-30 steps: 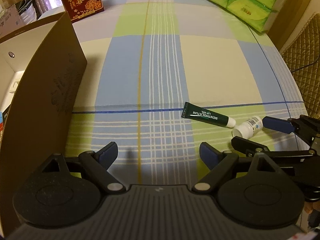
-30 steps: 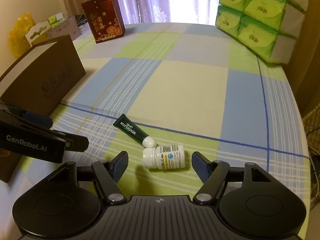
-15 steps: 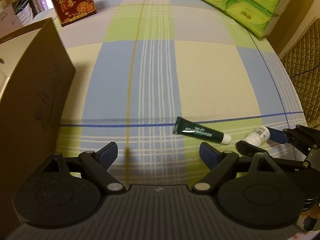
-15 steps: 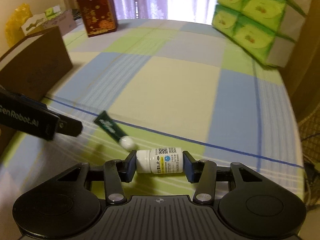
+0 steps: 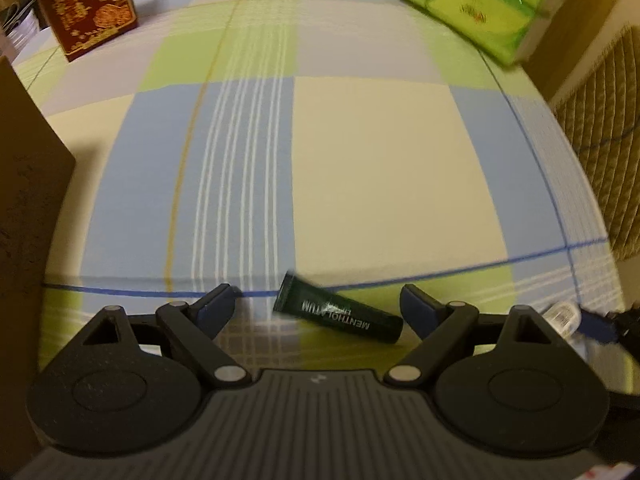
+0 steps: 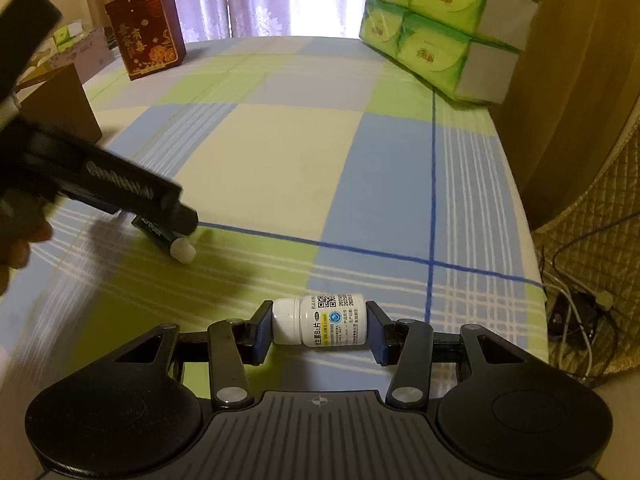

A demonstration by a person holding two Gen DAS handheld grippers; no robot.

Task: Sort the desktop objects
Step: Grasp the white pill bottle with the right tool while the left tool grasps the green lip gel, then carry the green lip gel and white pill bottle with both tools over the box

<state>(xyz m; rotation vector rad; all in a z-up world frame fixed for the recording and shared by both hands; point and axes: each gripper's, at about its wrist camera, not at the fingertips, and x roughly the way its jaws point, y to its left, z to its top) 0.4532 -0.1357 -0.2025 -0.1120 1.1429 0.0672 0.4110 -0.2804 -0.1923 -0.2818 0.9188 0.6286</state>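
A dark green lip-gel tube (image 5: 340, 314) lies on the checked tablecloth (image 5: 380, 168), between the spread fingers of my open left gripper (image 5: 318, 302), which do not touch it. In the right wrist view its white cap (image 6: 182, 250) pokes out from under one of the left gripper's fingers (image 6: 132, 196). My right gripper (image 6: 319, 326) is shut on a white pill bottle (image 6: 320, 322), held sideways by cap and base near the table's front right. That bottle (image 5: 562, 314) shows blurred at the far right of the left wrist view.
A brown cardboard box (image 5: 24, 200) stands along the left edge. At the back are a red gift box (image 6: 146, 32) and stacked green tissue packs (image 6: 432, 32). Past the table's right edge are a quilted chair (image 5: 600, 140) and cables (image 6: 576, 312).
The right gripper shut on the pill bottle and drew it away from the tube. The left gripper moved forward and right until the tube lay between its open fingers.
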